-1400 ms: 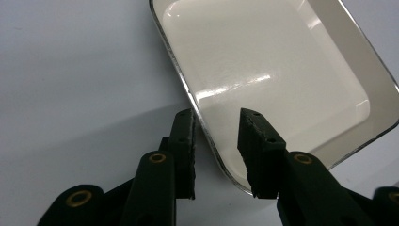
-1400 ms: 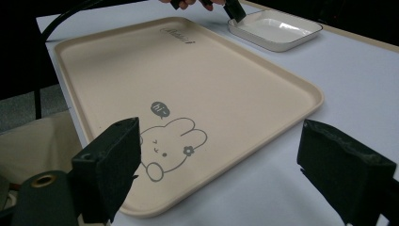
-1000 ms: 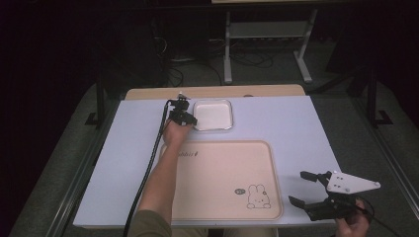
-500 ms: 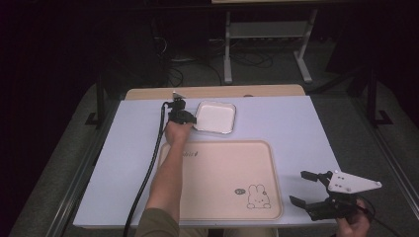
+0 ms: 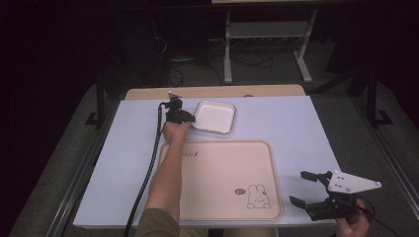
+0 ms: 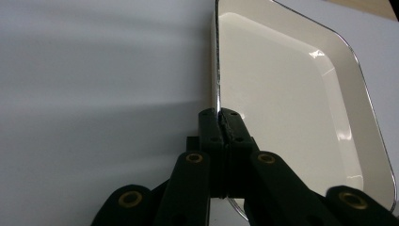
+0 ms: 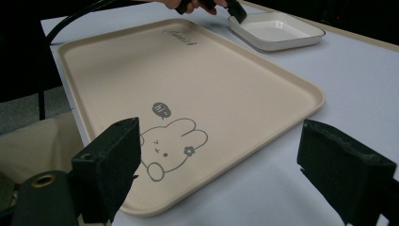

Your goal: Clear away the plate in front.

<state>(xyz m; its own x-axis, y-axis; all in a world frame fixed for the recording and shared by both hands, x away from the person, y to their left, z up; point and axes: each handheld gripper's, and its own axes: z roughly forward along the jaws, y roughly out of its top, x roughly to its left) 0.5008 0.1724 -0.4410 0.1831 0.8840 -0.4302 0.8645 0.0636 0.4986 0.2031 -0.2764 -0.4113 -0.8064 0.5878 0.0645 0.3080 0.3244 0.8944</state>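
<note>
The landmark for all positions is the beige tray [image 5: 225, 180], which lies flat on the desk [image 5: 296, 123] and carries a rabbit print near its right front corner. The white dish [image 5: 214, 117] stands on the desk just beyond the tray's far edge, toward the tray's left half, and appears empty. The left tongs [image 5: 190, 117] sit beyond the tray's far left corner; in the left gripper view the jaws are clamped narrow on the dish's rim, 1 pad inside the rim and 1 outside. The grasp therefore reads as complete. The dish base seems to rest on the desk, though whether it has lifted cannot be told. The right tongs [image 5: 310, 191] hover just off the tray's right front corner with jaws spread wide and nothing between them, touching neither tray nor dish. Judged from this layout, the work is at an early stage: the dish is secured but not relocated, and the tray surface is bare. Remaining: lift the dish, carry it, probably onto the tray, set it down and release.
</note>
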